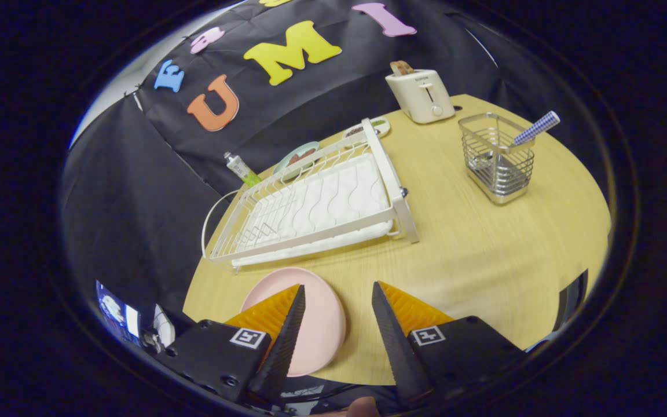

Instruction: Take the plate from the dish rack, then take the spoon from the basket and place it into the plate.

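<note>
The fingers [338, 295] stand apart with nothing between them, above the near edge of the wooden table [484, 260]. A round, pale pink plate [322, 318] lies flat on the table, partly under the left finger. Just beyond it sits the white dish rack [316, 208]. Farther right, a wire basket [495, 159] holds a spoon [536, 128] with a blue checked handle, leaning out.

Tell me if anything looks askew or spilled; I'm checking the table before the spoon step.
Nothing spilled or damaged. The pink plate lies flat on the table in front of the dish rack, partly under the open gripper. The spoon leans in the upright wire basket. The toaster stands upright.
</note>
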`<state>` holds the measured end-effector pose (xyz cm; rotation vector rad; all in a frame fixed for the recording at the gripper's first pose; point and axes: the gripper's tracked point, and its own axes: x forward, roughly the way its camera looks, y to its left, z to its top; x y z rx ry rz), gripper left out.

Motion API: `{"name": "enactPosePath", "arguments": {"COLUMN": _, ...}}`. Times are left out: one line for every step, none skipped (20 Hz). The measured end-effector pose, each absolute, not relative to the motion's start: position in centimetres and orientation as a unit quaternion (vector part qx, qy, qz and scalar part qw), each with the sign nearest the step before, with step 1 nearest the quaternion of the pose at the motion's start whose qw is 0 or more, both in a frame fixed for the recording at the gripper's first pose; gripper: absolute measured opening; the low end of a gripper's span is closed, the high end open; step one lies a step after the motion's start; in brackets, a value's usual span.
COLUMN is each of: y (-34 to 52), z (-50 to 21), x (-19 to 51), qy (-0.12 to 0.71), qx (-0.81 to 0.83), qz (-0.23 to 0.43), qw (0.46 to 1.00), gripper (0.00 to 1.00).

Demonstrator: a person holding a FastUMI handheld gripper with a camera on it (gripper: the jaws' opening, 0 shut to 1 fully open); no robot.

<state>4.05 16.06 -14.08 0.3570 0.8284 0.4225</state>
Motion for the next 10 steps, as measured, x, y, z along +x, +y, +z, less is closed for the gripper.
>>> {"name": "enactPosePath", "arguments": {"y": 15.6, "z": -13.6, "x": 3.7, "qy": 0.385, "qx": 0.164, "qz": 0.2, "qw": 0.886, "gripper": 0.78}}
{"name": "enactPosePath", "arguments": {"y": 15.1, "z": -13.0, "x": 3.4, "qy": 0.372, "qx": 0.157, "qz": 0.197, "qw": 0.893, "gripper": 0.79}}
{"name": "enactPosePath", "arguments": {"y": 14.8, "z": -12.6, "x": 3.1, "qy": 0.357, "qx": 0.148, "qz": 0.198, "qw": 0.901, "gripper": 0.79}}
{"name": "enactPosePath", "arguments": {"y": 14.3, "z": -12.1, "x": 2.9, "qy": 0.344, "qx": 0.136, "qz": 0.196, "qw": 0.908, "gripper": 0.79}}
{"name": "enactPosePath", "arguments": {"y": 13.5, "z": -11.4, "x": 2.8, "qy": 0.322, "qx": 0.117, "qz": 0.191, "qw": 0.92, "gripper": 0.79}}
{"name": "enactPosePath", "arguments": {"y": 12.4, "z": -10.9, "x": 2.8, "qy": 0.299, "qx": 0.101, "qz": 0.176, "qw": 0.933, "gripper": 0.81}}
{"name": "enactPosePath", "arguments": {"y": 11.2, "z": -10.3, "x": 2.8, "qy": 0.275, "qx": 0.083, "qz": 0.165, "qw": 0.944, "gripper": 0.84}}
{"name": "enactPosePath", "arguments": {"y": 10.1, "z": -9.7, "x": 2.7, "qy": 0.251, "qx": 0.067, "qz": 0.154, "qw": 0.953, "gripper": 0.87}}
{"name": "enactPosePath", "arguments": {"y": 8.9, "z": -9.1, "x": 2.7, "qy": 0.228, "qx": 0.053, "qz": 0.141, "qw": 0.962, "gripper": 0.91}}
{"name": "enactPosePath", "arguments": {"y": 7.8, "z": -8.6, "x": 2.8, "qy": 0.206, "qx": 0.041, "qz": 0.131, "qw": 0.969, "gripper": 0.91}}
